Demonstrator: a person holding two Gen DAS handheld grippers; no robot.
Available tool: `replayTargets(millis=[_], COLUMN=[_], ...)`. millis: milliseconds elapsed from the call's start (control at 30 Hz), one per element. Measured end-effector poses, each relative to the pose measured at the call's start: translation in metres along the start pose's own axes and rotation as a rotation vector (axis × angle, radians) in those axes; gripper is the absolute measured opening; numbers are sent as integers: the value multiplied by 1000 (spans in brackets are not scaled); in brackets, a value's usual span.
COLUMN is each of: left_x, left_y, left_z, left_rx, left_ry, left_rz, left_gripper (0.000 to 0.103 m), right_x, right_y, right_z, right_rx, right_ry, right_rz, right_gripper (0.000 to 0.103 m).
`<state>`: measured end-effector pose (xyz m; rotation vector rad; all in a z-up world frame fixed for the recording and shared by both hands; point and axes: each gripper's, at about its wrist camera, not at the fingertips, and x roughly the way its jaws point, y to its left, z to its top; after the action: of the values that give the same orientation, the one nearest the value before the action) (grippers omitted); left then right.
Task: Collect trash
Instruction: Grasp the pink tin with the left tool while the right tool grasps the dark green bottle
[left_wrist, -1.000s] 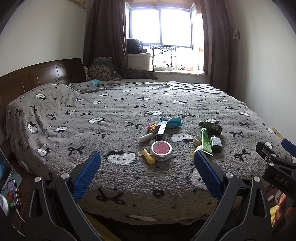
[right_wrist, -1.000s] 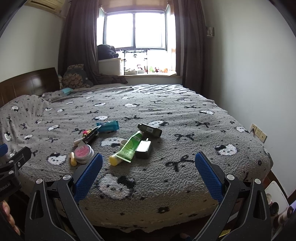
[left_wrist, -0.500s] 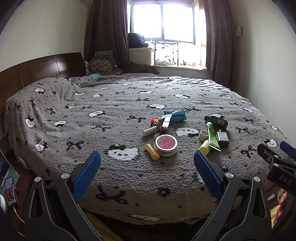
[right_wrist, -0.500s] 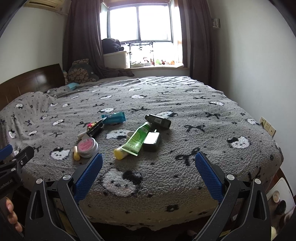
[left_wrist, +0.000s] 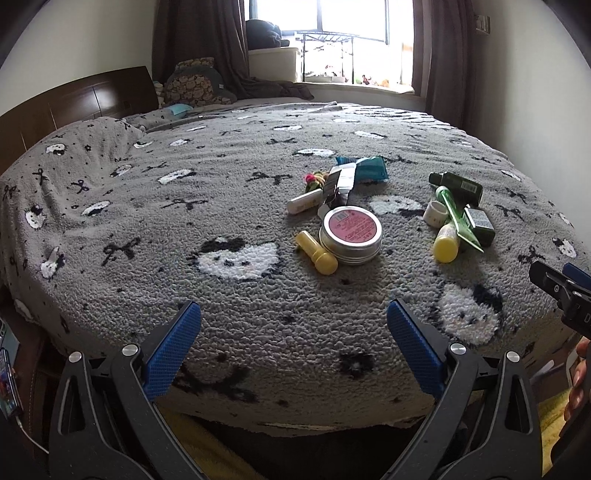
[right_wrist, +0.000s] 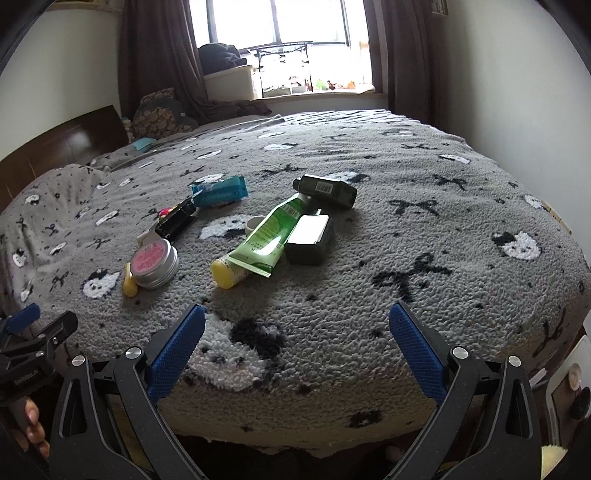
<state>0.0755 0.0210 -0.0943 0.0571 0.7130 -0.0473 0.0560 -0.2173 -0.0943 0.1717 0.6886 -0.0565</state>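
Small items lie on the grey bed cover: a round pink-lidded tin (left_wrist: 350, 235) (right_wrist: 154, 263), a yellow tube (left_wrist: 317, 252), a green tube with a yellow cap (right_wrist: 266, 234) (left_wrist: 456, 218), a dark green bottle (right_wrist: 325, 189) (left_wrist: 458, 186), a dark box (right_wrist: 309, 238), a teal packet (left_wrist: 364, 170) (right_wrist: 220, 191) and a black flat pack (right_wrist: 175, 220). My left gripper (left_wrist: 293, 347) is open and empty over the bed's near edge, in front of the tin. My right gripper (right_wrist: 297, 349) is open and empty, in front of the green tube.
The bed (left_wrist: 184, 206) fills both views, with a wooden headboard (left_wrist: 74, 99) at the left and a window with curtains (left_wrist: 332, 22) behind. A wall (right_wrist: 517, 92) runs along the right. A phone (left_wrist: 7, 384) lies low at the left.
Both grippers have moved forward toward the bed; the items look larger and closer. Both stay open and empty.
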Motion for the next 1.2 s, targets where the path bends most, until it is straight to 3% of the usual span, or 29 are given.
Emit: replayTargets(millis=[167,333,467,633,900,1200], left_x=[19,38,54,74,114,147], left_y=[-6,-12,-22,-37,-52,-52], left_z=[0,9,24,44,58,65], left_rx=[21,15,37,60,86,56], left_ry=[22,37,35,31,77,134], left_rz=[-15,-63,-81,-95,-95,-127], left_gripper=[95,94,84,84,82,71], right_x=[20,48,71,93,121,154], right_y=[-7,-19,-25,-19,-15,-14], right_z=[1,5,10,23,37,59], right_rx=[16,-15,4,-13,-8,31], right_ry=[14,32,69,72,99,127], right_rz=[-30,-119,-90,-76,-69,-96], right_gripper=[100,99,79,73,74,74])
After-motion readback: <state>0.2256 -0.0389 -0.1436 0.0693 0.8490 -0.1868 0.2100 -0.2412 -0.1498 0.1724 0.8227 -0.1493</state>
